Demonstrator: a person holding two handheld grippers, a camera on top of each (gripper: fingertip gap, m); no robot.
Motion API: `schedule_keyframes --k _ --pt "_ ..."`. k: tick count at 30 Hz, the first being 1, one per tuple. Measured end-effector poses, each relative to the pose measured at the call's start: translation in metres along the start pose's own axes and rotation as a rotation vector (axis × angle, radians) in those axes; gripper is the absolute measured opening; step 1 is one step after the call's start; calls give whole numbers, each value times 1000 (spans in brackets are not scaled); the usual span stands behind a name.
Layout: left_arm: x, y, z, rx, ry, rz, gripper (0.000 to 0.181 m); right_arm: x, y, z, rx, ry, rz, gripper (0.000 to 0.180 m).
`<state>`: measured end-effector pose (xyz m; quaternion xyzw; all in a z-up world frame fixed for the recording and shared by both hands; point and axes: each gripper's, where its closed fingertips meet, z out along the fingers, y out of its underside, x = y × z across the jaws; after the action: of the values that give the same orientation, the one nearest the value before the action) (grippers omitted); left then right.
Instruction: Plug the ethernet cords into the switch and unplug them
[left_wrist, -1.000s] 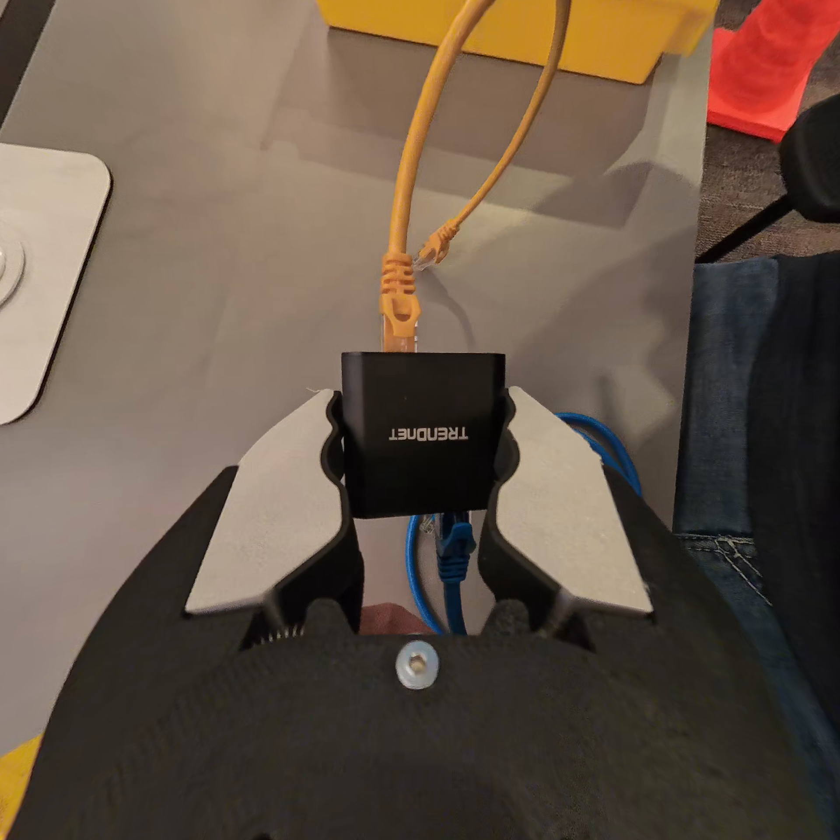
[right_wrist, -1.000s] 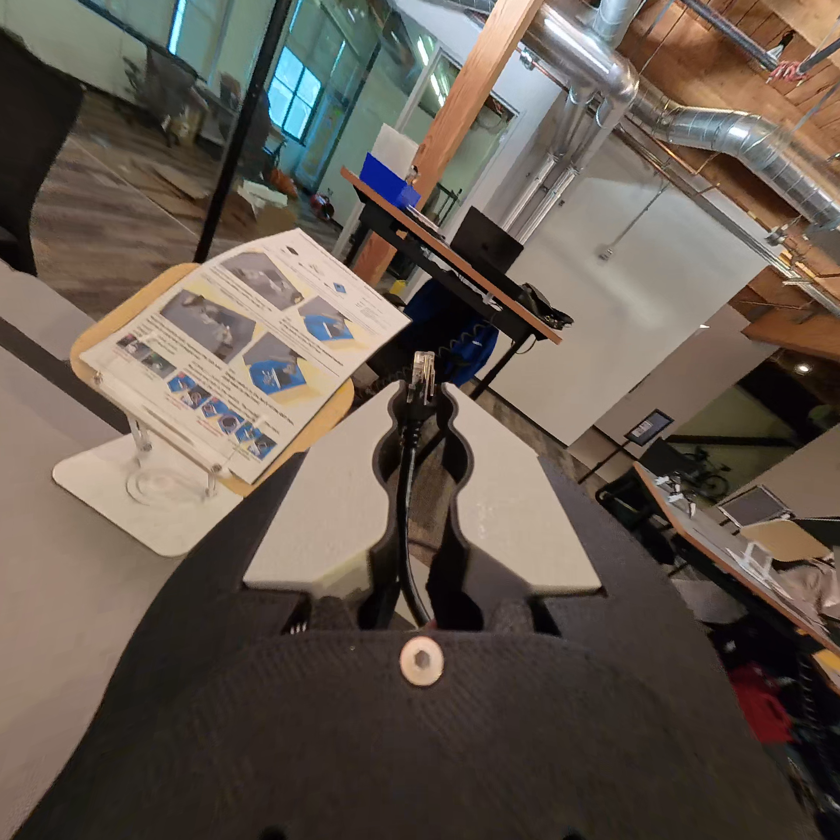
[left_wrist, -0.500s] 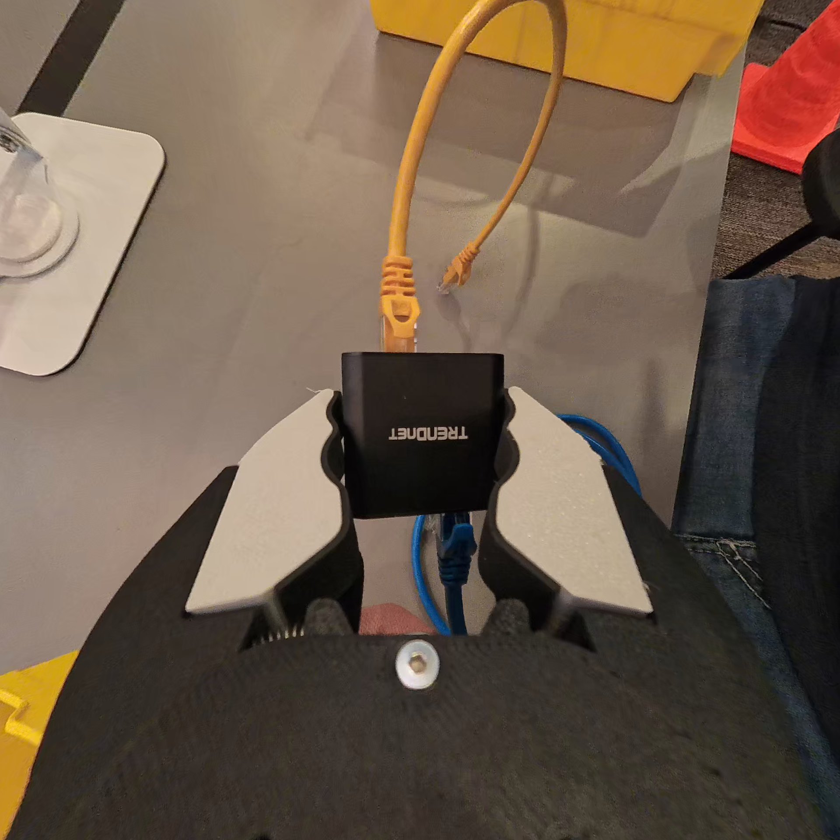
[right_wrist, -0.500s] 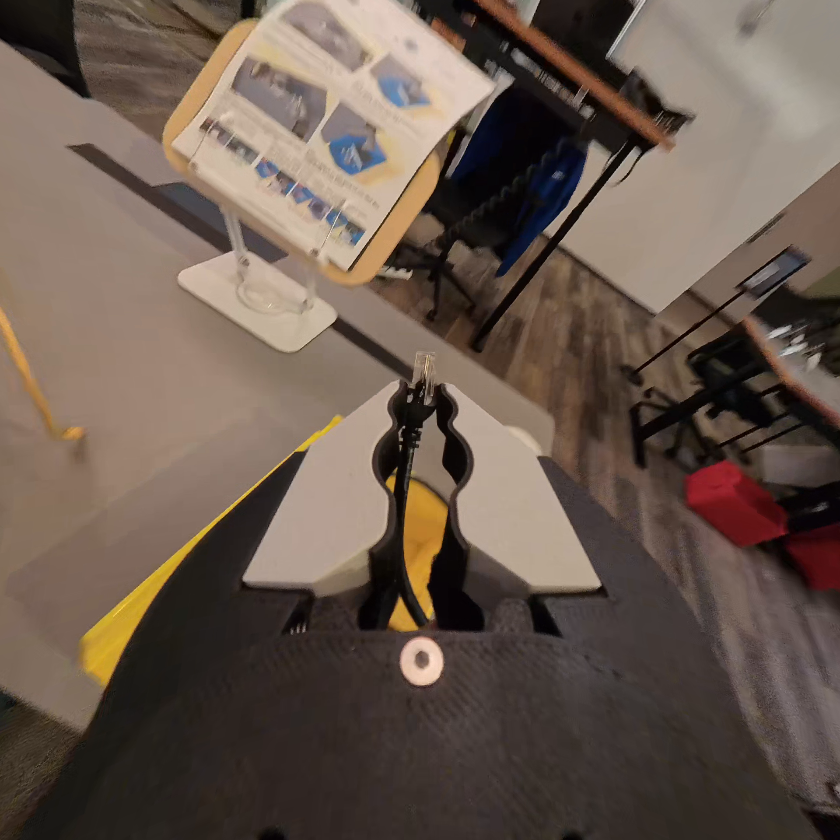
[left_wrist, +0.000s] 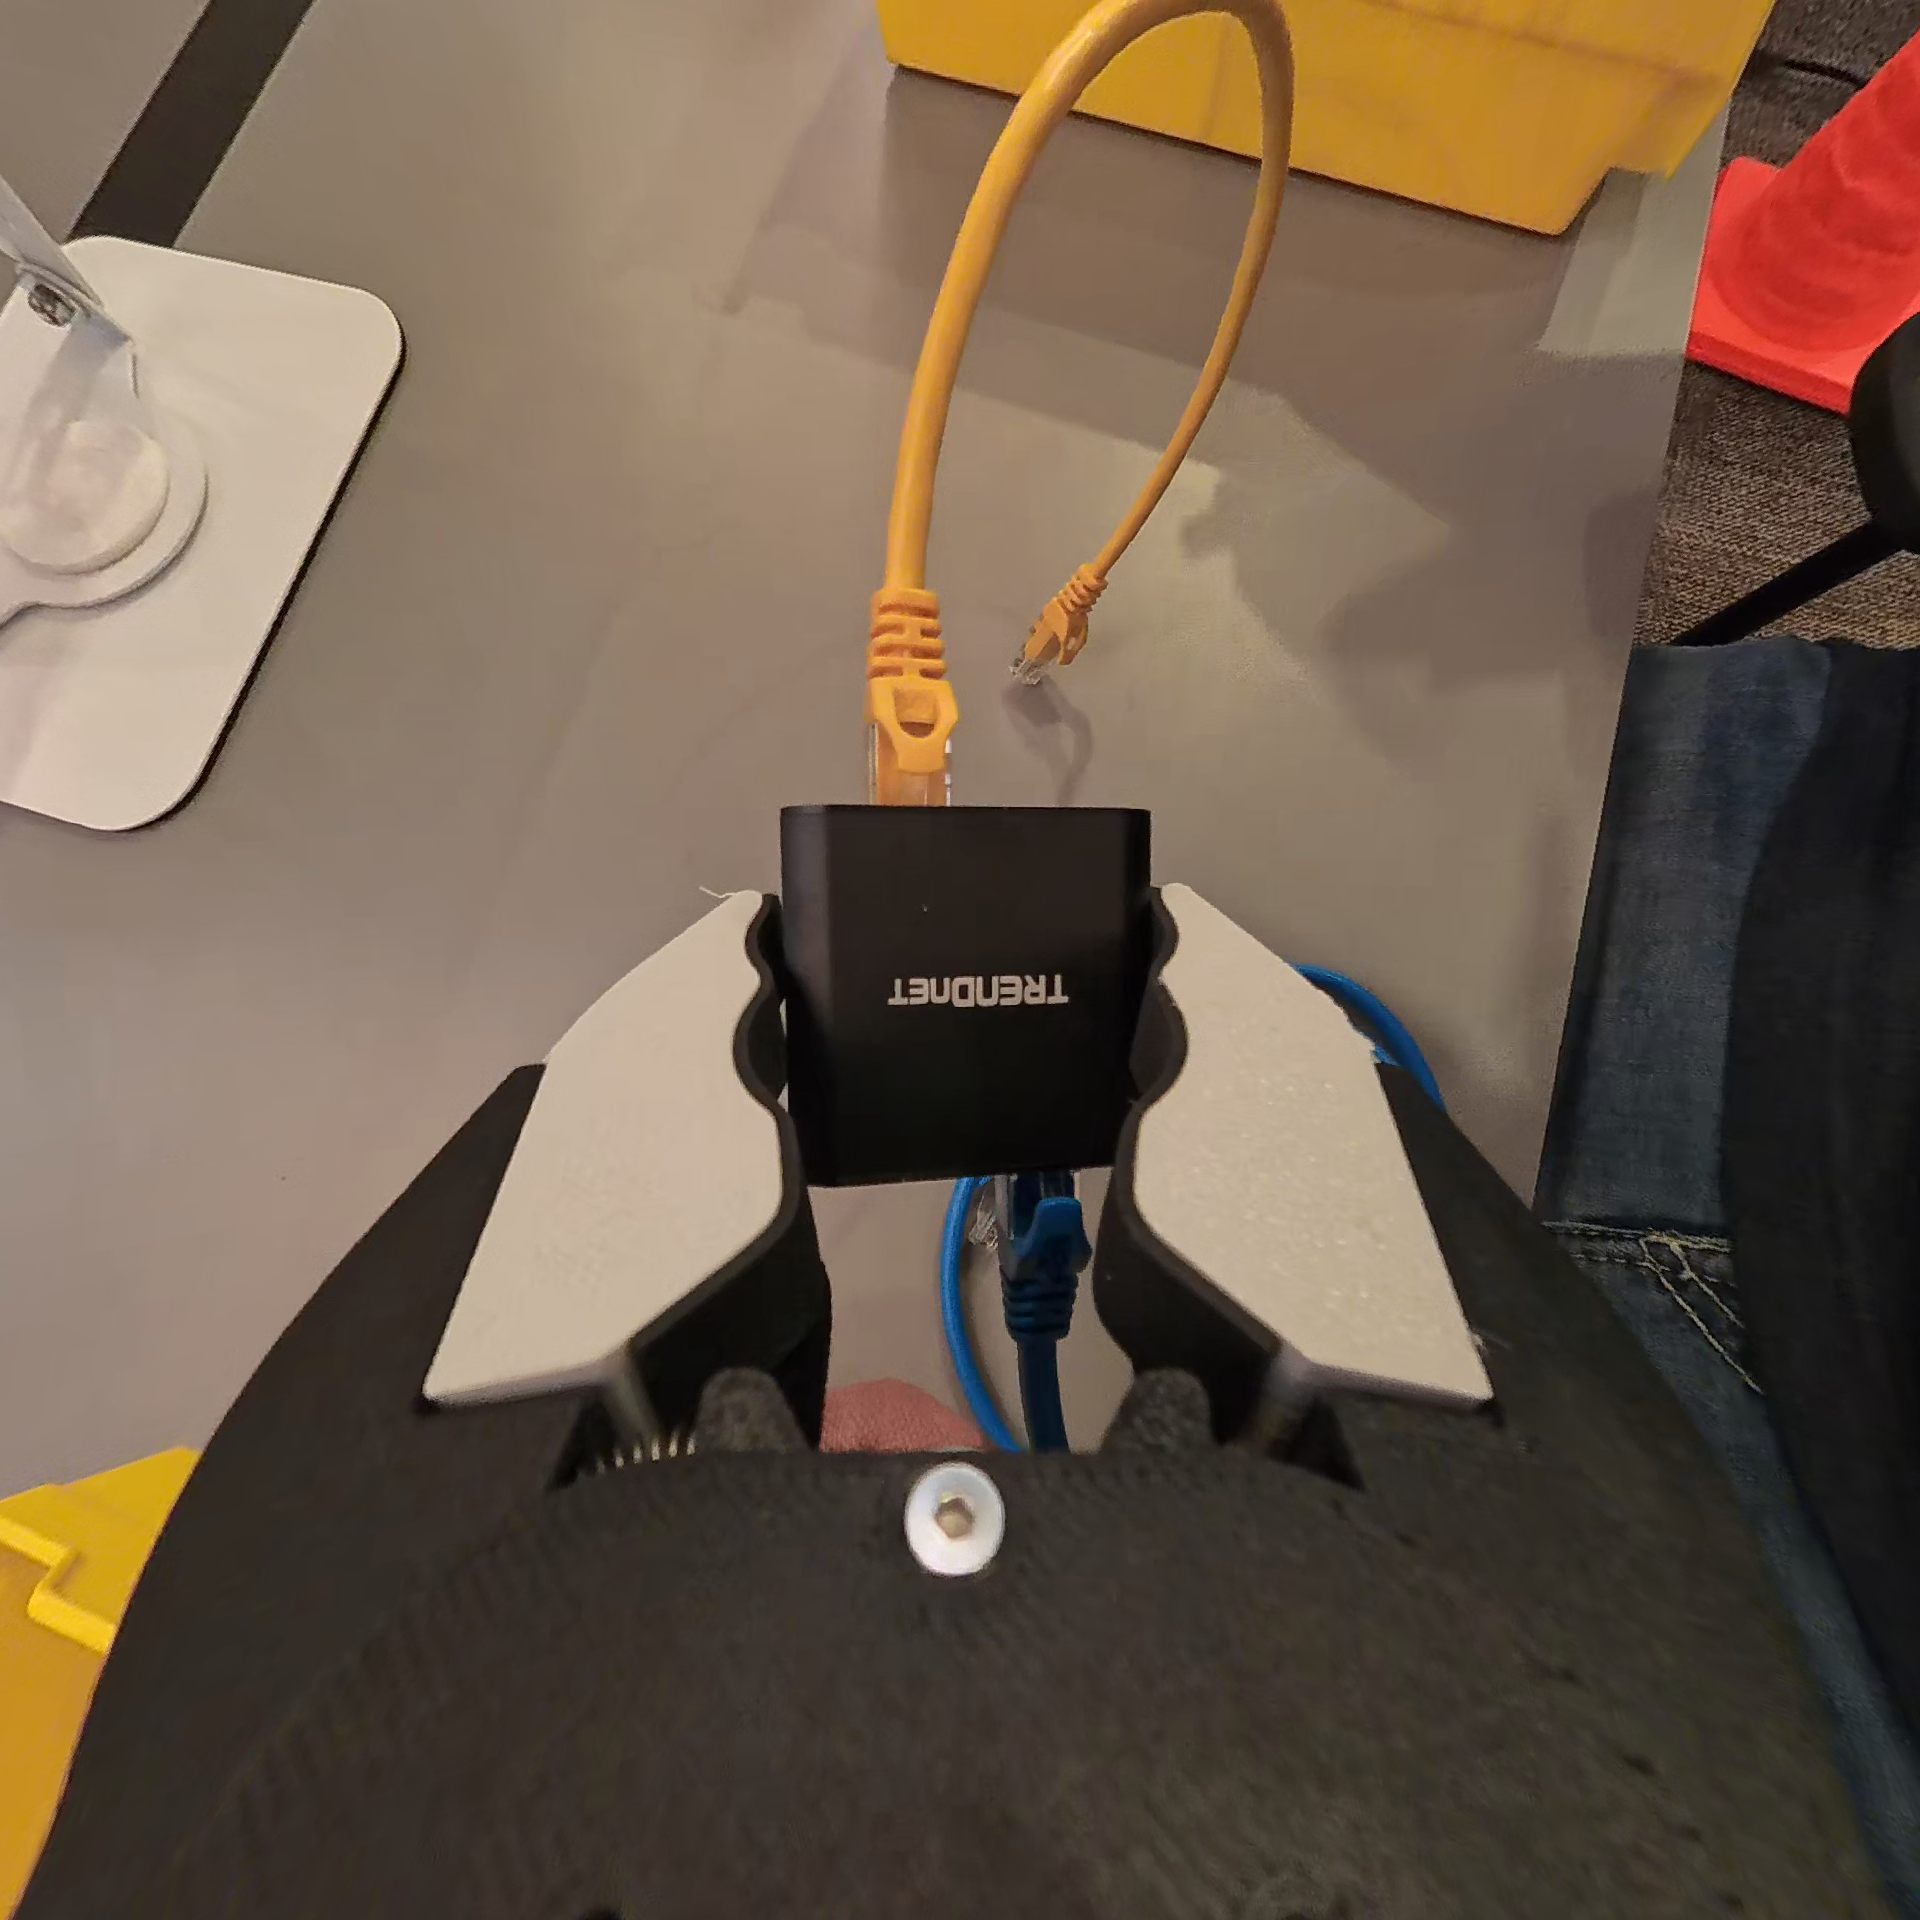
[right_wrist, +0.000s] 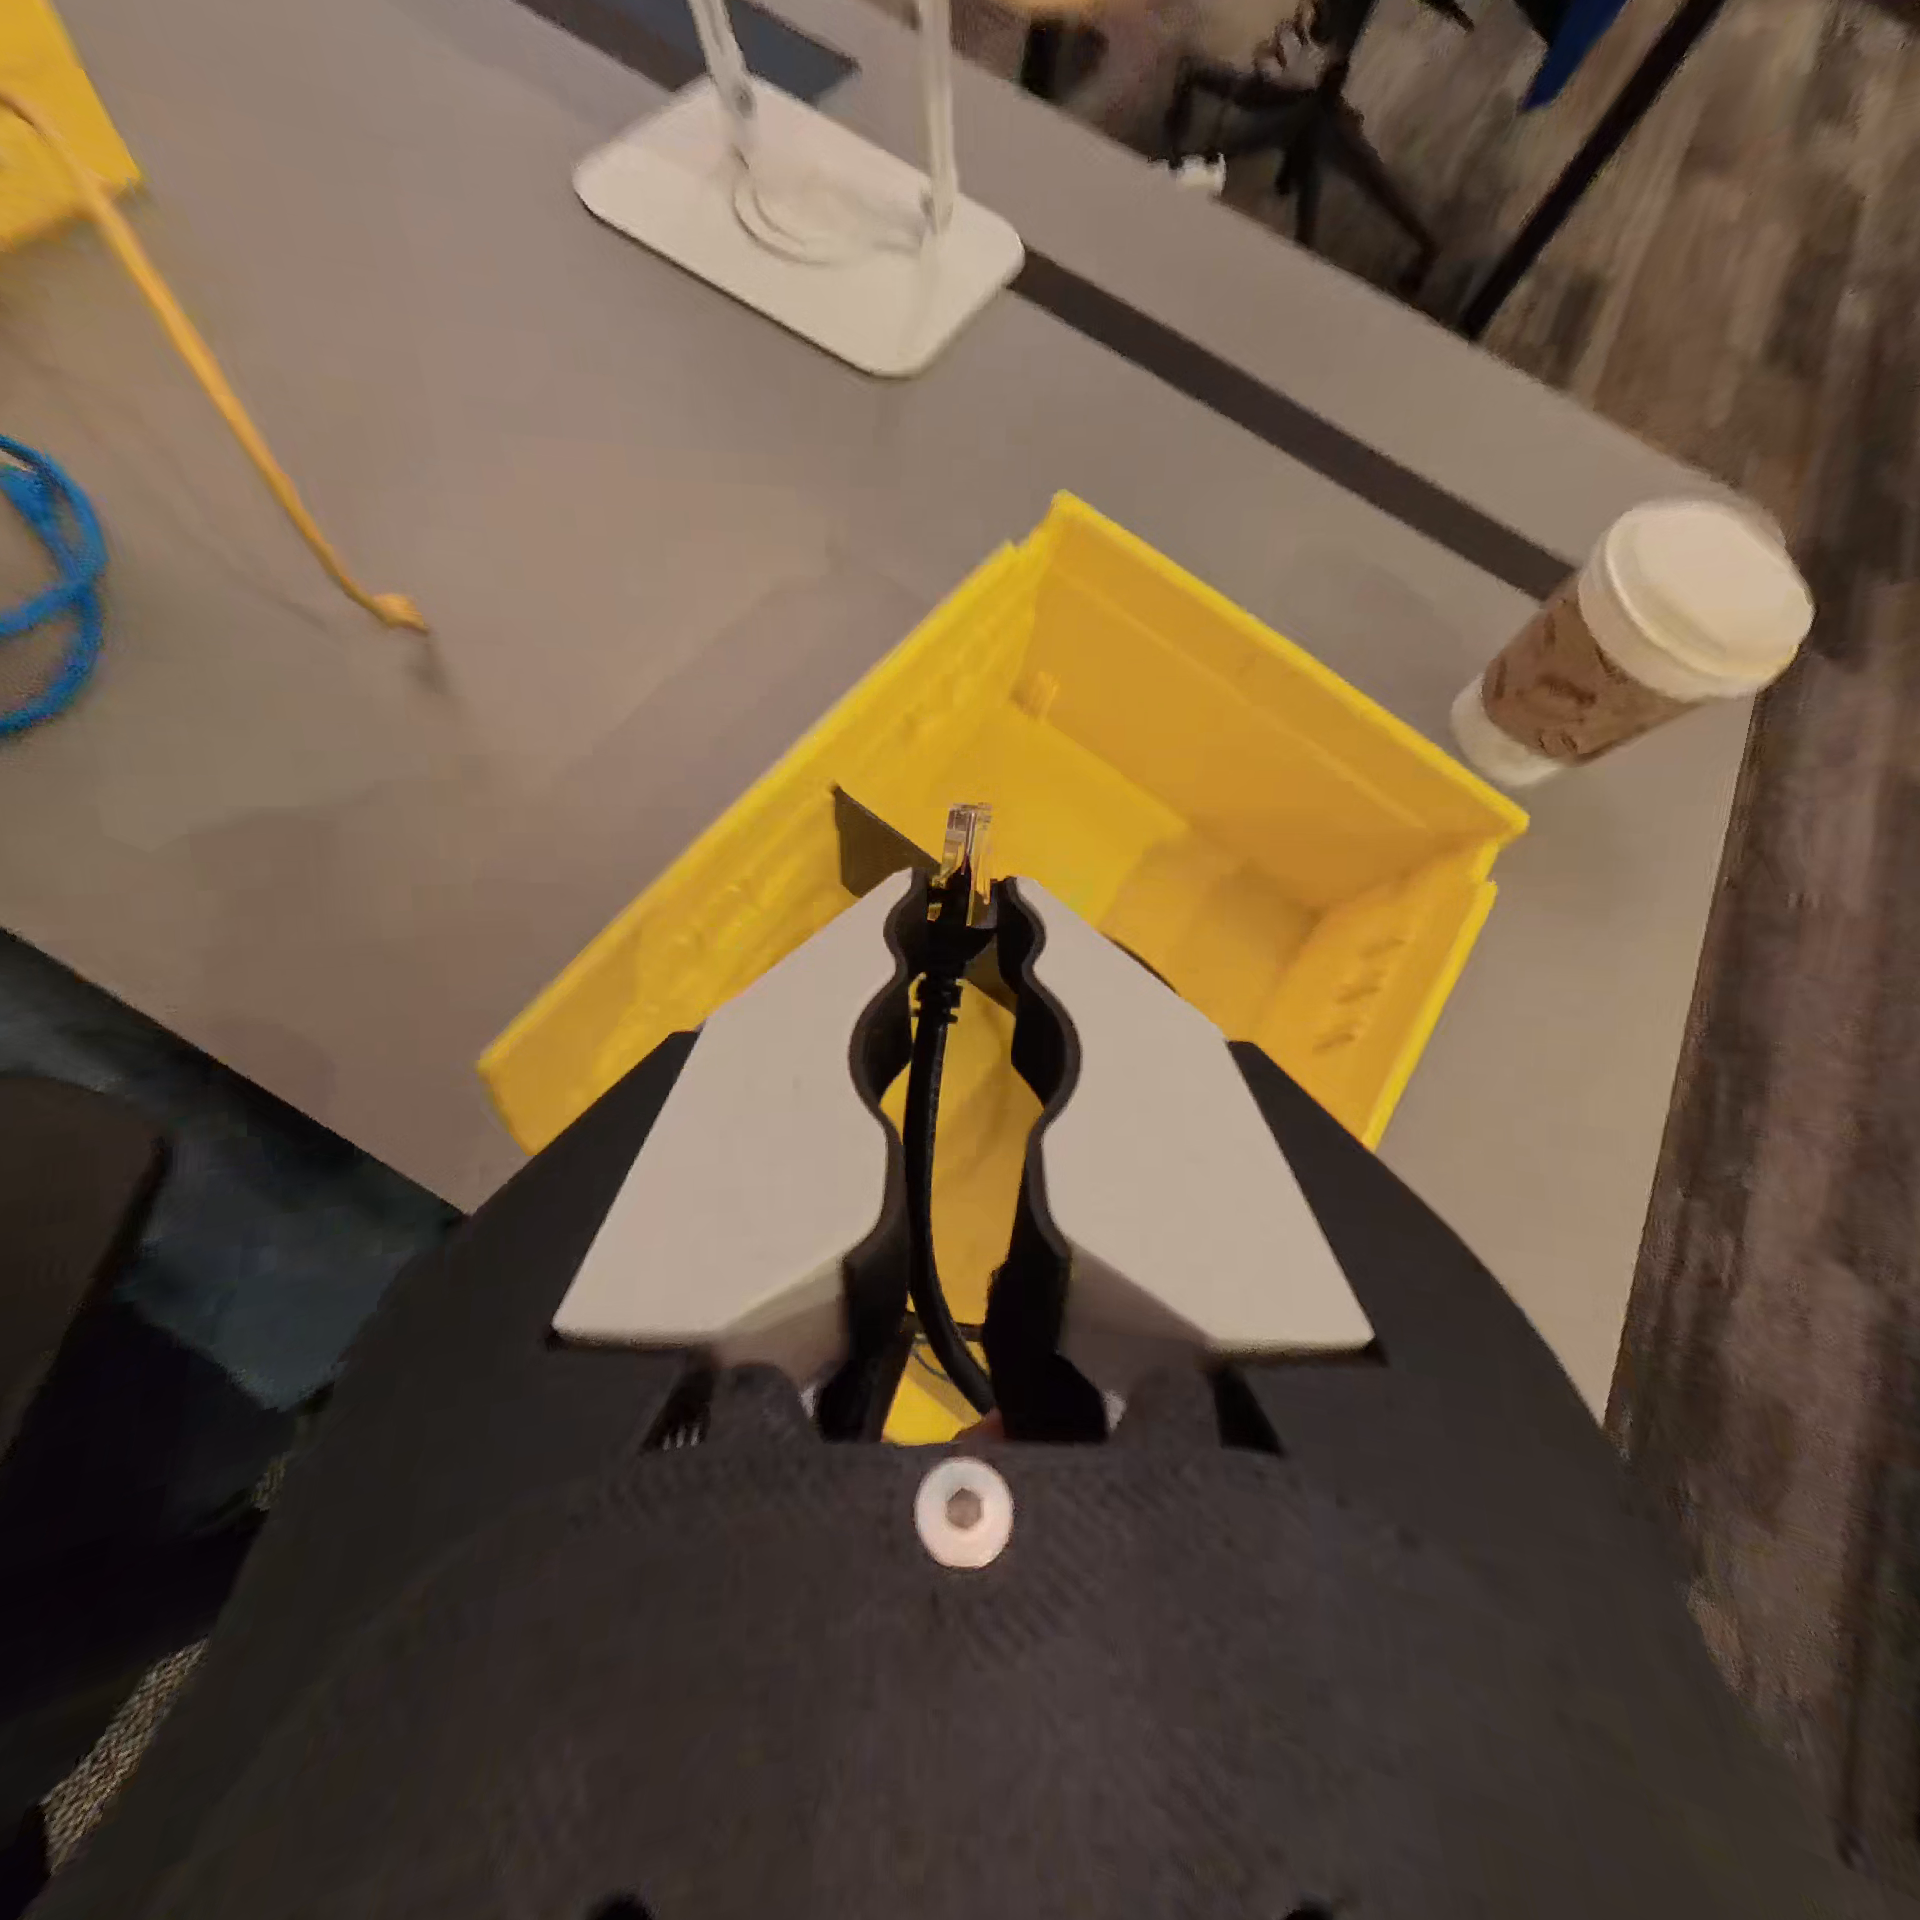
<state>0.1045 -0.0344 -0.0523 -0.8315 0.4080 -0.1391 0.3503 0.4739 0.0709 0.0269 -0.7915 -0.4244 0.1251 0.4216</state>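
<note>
The right gripper (right_wrist: 964, 883), clenched on the black cord's plug (right_wrist: 966, 847), had swung down from the room toward the yellow bin (right_wrist: 1226, 727)—still away from the switch (left_wrist: 964, 987), which the left gripper (left_wrist: 961, 935) kept clamped above the table (left_wrist: 520, 623), orange cord (left_wrist: 914, 717) seated—insertion pending.

On the table (right_wrist: 582, 499), the cup (right_wrist: 1631, 644) stands right of the bin (right_wrist: 1226, 727), stand (right_wrist: 800, 249) behind.

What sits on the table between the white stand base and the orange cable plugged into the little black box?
Nothing: in the left wrist view, only bare grey table lies between the white stand base and the orange cable plugged into the black box.
</note>
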Motion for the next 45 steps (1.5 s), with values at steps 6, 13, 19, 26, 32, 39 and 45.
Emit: schedule_keyframes --k 6,13,19,26,32,39,45 --pt "-3 3 -3 1 -13 -5 65 -1 52 49 -127 -43 17 12" --pt "-5 3 -4 2 -20 -13 65 -21 96 79 -309 -135 -34 22" --pt "-5 4 0 -2 -17 -16 65 -27 93 68 -309 -175 -64 42" --pt "-7 4 -1 0 -20 -20 65 -25 80 41 -259 -210 -72 46" --pt "-7 3 -2 2 -24 -21 65 -22 65 30 -216 -166 -139 45" --pt "-6 3 -3 3 -25 -20 65 -14 80 69 -194 -94 -79 24" --pt "-5 4 -3 -2 -23 -23 65 -40 119 87 -349 -207 -79 28"
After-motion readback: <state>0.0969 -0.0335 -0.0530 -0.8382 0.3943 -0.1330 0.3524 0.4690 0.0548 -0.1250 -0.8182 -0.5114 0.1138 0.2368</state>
